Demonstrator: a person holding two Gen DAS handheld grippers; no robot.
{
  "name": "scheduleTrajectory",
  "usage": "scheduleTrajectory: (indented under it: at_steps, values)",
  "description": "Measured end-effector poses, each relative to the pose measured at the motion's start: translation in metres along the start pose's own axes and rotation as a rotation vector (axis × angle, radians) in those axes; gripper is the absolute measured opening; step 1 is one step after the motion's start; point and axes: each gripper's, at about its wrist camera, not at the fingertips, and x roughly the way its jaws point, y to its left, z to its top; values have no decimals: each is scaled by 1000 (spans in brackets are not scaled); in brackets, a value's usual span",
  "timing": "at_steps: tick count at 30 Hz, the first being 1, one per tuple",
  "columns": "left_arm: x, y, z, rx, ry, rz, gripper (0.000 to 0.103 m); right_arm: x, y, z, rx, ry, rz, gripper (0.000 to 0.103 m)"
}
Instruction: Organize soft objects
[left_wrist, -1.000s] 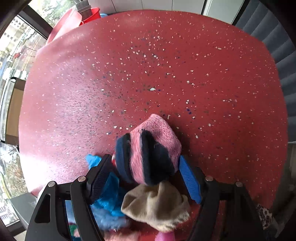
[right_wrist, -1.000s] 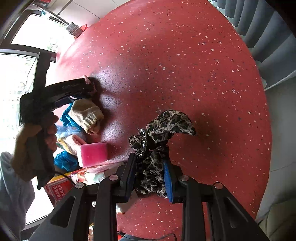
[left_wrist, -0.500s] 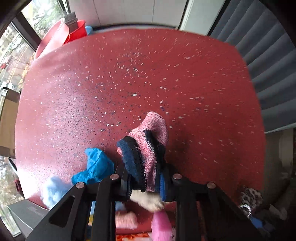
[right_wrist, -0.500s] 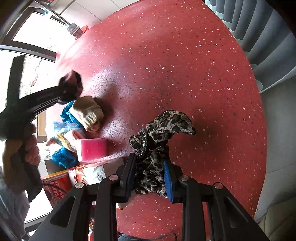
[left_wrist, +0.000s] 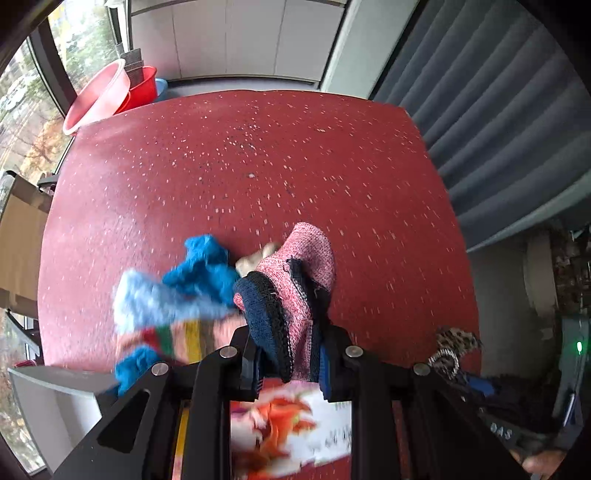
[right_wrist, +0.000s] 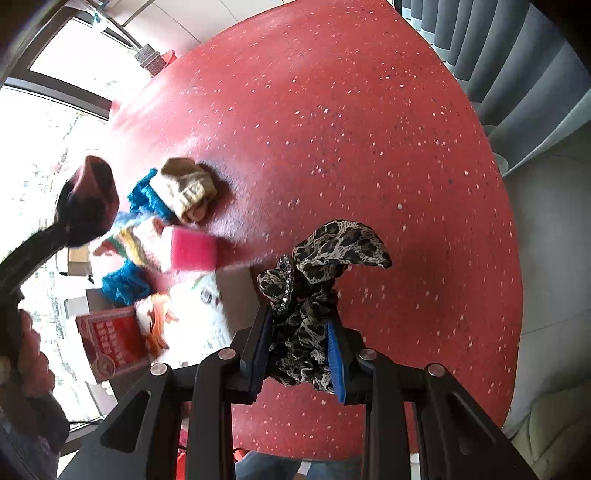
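Red-white printed box (right_wrist: 114, 347): rows of print, too blurred to read. No other legible text.

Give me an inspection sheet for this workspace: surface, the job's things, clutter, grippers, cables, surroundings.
Surface: red speckled table, far half bare.
Job's things: pink-and-navy knit piece lifted off the table; leopard-print fabric held; beige knit, blue fluffy piece and striped piece in a heap near the table's edge.
Clutter: pink sponge and a printed red-and-white box beside the heap.
Grippers: left gripper shut on the pink-and-navy knit piece, jaws just closed; right gripper shut on the leopard-print fabric.
Cables: nothing seen.
Surroundings: grey curtain, window, pink and red basins beyond the table.
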Motion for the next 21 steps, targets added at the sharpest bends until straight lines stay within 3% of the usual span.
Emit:
scheduleTrajectory:
  at_steps: [12,21]
  values:
    - [-50,-13,-87,90,9,-87,24,-19,30,-61,-19,-34,-12,30]
    - [-76,9,-145,70,20,-97,24,-18,71,-106,-77,-24,-8,30]
